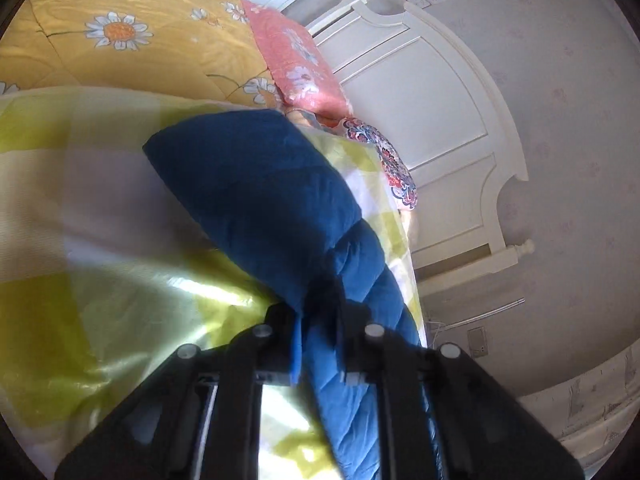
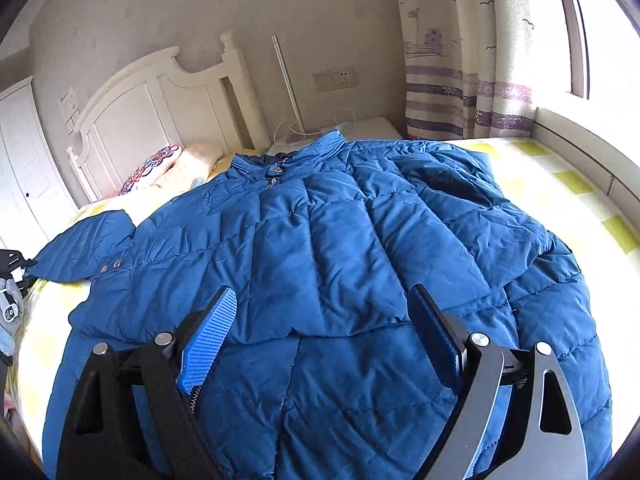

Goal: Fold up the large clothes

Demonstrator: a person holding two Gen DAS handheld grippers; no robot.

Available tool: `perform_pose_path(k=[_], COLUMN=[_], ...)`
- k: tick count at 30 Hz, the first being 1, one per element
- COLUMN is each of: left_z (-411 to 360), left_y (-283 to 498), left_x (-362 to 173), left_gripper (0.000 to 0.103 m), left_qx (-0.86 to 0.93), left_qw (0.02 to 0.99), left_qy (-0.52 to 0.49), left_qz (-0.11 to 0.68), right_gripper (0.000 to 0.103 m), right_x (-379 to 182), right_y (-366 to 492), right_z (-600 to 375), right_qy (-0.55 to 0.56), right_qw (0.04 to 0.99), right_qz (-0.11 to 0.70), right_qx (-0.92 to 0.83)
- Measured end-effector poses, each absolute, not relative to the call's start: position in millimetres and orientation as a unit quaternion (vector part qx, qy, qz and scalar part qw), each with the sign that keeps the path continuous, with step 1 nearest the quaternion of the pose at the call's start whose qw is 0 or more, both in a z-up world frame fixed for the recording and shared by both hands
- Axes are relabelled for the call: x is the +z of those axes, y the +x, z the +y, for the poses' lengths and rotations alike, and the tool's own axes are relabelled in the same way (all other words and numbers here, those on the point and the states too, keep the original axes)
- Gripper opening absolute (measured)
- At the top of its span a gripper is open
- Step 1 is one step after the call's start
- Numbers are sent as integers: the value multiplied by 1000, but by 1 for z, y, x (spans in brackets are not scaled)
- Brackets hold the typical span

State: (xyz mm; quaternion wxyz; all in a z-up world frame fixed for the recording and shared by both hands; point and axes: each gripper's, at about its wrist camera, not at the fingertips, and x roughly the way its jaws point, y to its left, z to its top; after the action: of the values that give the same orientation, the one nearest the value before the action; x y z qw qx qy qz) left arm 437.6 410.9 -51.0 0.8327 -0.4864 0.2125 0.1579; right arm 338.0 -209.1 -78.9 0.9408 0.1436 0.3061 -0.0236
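Jacket: my blue quilted jacket [image 2: 320, 248] lies spread front-up across the bed, collar toward the headboard [image 2: 160, 112], hem toward me; its right sleeve is already folded across the chest.

Bed sheet: the yellow-and-white check sheet [image 2: 560, 184] shows as a bare strip along the window-side edge, and a narrower strip at the opposite edge beside the left sleeve.

Left gripper: my left gripper [image 1: 320, 344] is clamped on the left sleeve [image 1: 256, 184], blue fabric pinched between the black fingers; the sleeve runs up and away from the jaws, raised over the sheet (the cuff end looks clear of it, though the blur makes me unsure).

Right gripper: my right gripper [image 2: 324, 332] hangs spread wide over the lower front of the jacket, holding nothing; whether the blue pads touch the fabric I cannot tell.

Head end: a patterned pillow [image 2: 150, 170] sits at the headboard corner, near the collar but apart from it.

Far side: a daisy-print yellow quilt [image 1: 120, 32] and a pink pillow [image 1: 296, 56] lie beyond the sheet in the left view.
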Motion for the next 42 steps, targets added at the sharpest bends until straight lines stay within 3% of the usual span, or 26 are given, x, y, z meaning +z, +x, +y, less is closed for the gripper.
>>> perform_pose_path(k=[7,12,14,16,17,18,22,24,27,30,34,42], left_z=[188,-9,-71,-114,-127,-133,-112,-82,-25,24,61,72], left_y=[430,419,417,419,420,419,416,402,374,374,396,417], left_x=[58,34,-1,-44,-63,-80,-76,-53,-21,-29,-60,-94], left_gripper=[8,15,26,54,62,69,75,77,94,92,80,83], left_qx=[-45,-245,-290,-308,-302,-292,-287,-270,-225,-137,-73,-26], left_qw=[954,933,907,878,870,869,870,888,922,932,913,902], left_qy=[-249,-117,-74,-44,-27,-7,-25,-52,-82,-68,-60,-57], left_qz=[162,235,295,364,388,399,400,368,304,328,396,426], right_gripper=[85,85,85,85,85,85,85,85,85,85,85,85], right_x=[-73,-72,-71,-72,-72,-73,-73,-73,-73,-73,-73,-70], right_y=[308,296,292,289,288,287,288,289,287,286,289,297], right_z=[-242,-256,-261,-265,-267,-268,-267,-266,-268,-268,-265,-252], right_qy=[235,266,275,286,291,296,296,295,299,303,293,259], right_qw=[949,946,945,943,941,940,940,940,939,938,940,946], right_qz=[207,175,165,159,158,157,159,161,158,158,163,185], right_qx=[-46,-60,-65,-67,-68,-67,-61,-60,-58,-57,-58,-57])
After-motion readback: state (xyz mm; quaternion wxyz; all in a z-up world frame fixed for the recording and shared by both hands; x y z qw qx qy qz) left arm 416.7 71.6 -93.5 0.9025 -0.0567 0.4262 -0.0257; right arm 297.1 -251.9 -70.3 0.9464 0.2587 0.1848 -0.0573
